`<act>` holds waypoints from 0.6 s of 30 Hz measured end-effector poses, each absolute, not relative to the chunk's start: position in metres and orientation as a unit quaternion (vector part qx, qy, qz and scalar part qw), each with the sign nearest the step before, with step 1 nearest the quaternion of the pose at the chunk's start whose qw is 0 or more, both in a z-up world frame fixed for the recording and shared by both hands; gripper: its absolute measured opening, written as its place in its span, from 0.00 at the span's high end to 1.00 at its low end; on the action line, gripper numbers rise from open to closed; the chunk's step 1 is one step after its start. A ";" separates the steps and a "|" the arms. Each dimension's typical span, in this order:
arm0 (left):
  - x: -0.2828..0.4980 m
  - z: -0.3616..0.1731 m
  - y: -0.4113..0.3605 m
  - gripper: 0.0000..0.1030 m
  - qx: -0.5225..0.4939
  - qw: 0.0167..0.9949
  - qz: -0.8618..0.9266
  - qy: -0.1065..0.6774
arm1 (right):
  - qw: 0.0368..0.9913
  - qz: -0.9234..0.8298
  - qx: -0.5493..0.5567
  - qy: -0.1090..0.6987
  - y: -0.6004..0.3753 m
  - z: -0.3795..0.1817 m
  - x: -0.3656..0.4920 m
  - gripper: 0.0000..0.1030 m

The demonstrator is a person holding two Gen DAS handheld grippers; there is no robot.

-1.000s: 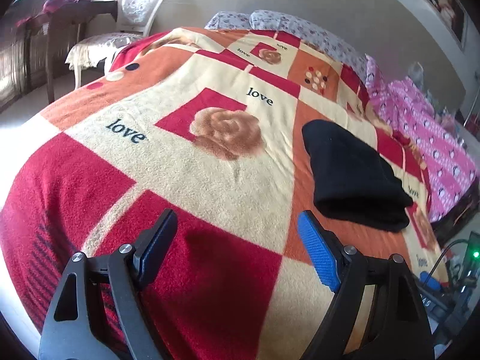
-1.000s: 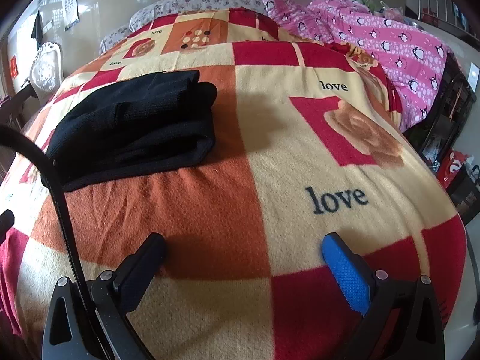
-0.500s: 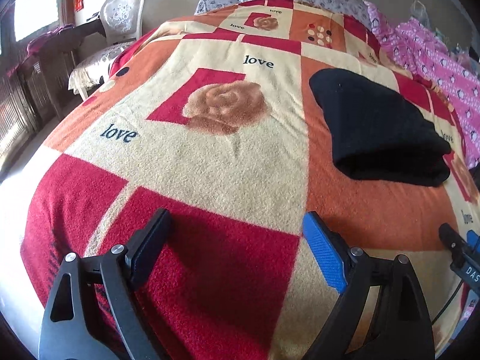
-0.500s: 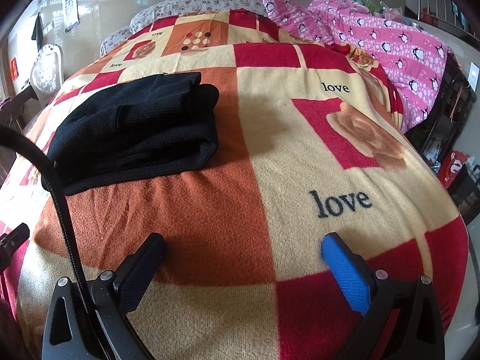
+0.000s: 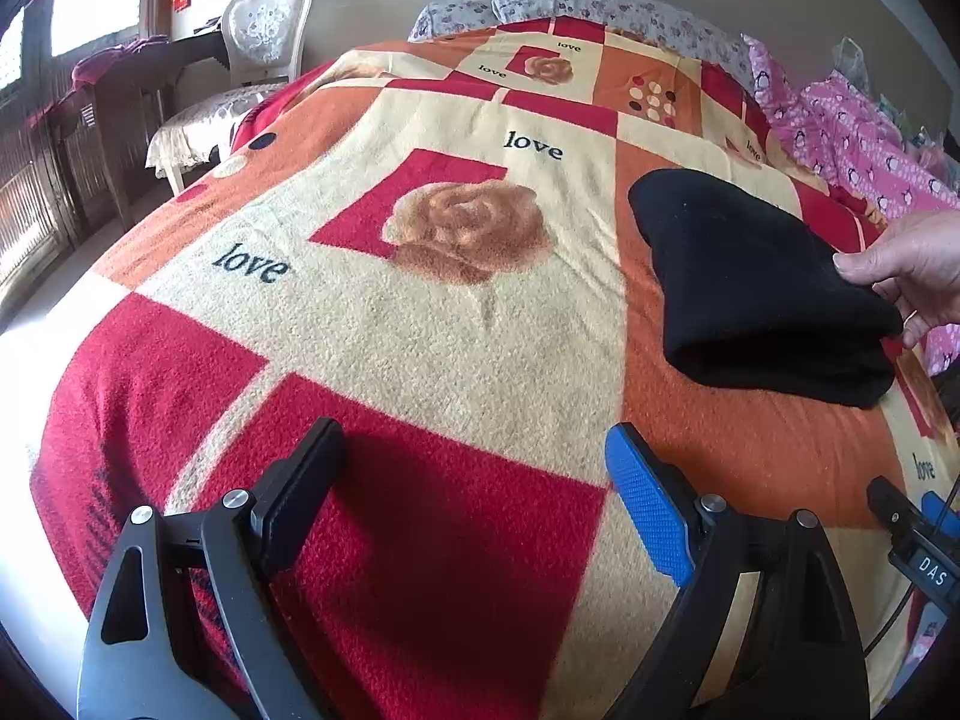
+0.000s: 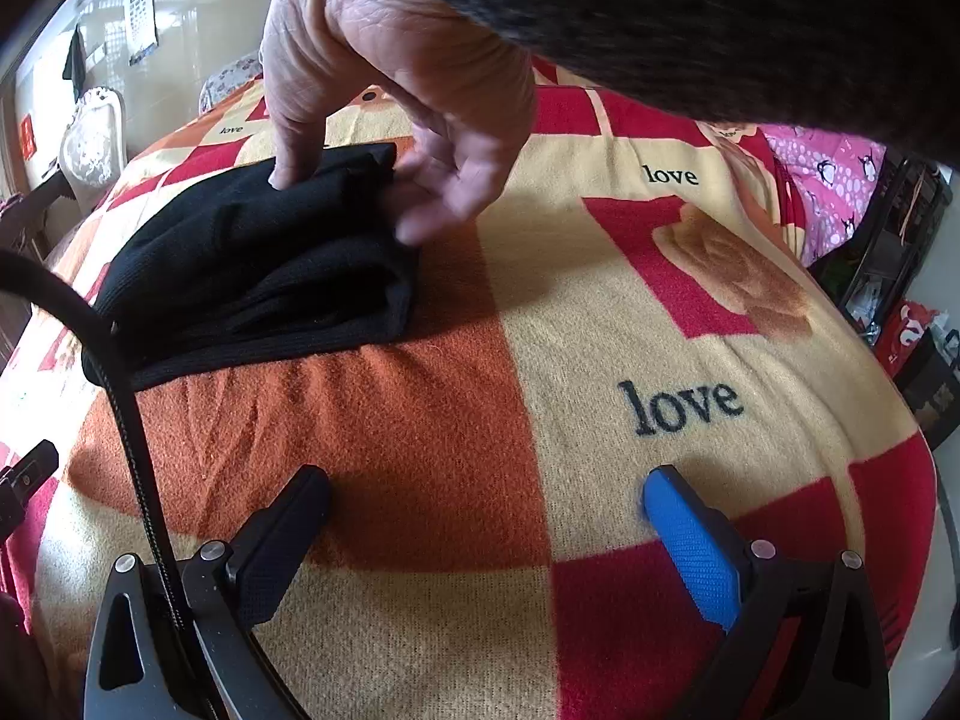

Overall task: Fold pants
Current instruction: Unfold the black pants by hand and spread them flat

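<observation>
Black pants point(image 5: 756, 282) point(image 6: 252, 276) lie folded into a thick bundle on a red, orange and cream blanket point(image 5: 420, 324) point(image 6: 600, 312) that covers a bed. A person's bare hand point(image 5: 912, 264) point(image 6: 408, 78) touches the bundle's far right corner, thumb on top. My left gripper point(image 5: 474, 456) stands open above the blanket's near edge, well to the left of the pants, with nothing between its fingers. Also open and empty, my right gripper point(image 6: 486, 498) hovers over the blanket in front of the bundle.
A white ornate chair point(image 5: 264, 30) and a dark table point(image 5: 138, 72) stand left of the bed. Pink penguin-print bedding point(image 5: 858, 138) point(image 6: 834, 180) is heaped at the right. A black cable point(image 6: 120, 390) crosses the right wrist view. Dark crates point(image 6: 900, 240) stand beside the bed.
A person's bare hand has come in from the right and now rests on the folded pants' corner. The left view has rolled and swung right, so the pants show nearer. The right gripper kept still.
</observation>
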State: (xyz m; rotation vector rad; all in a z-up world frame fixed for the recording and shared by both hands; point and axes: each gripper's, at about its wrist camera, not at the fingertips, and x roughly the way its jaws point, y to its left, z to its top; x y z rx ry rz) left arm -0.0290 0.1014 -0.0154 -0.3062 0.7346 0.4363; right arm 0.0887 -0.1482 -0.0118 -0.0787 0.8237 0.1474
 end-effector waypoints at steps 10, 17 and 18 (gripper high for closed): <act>-0.029 -0.016 0.101 0.14 -0.144 0.899 0.213 0.356 | 0.913 0.071 -0.038 0.400 -0.148 -0.011 0.089 0.00; -0.028 -0.016 0.101 0.14 -0.147 0.898 0.211 0.356 | 0.913 0.073 -0.039 0.399 -0.149 -0.012 0.089 0.00; -0.029 -0.015 0.101 0.14 -0.148 0.898 0.210 0.356 | 0.913 0.073 -0.039 0.399 -0.149 -0.012 0.088 0.00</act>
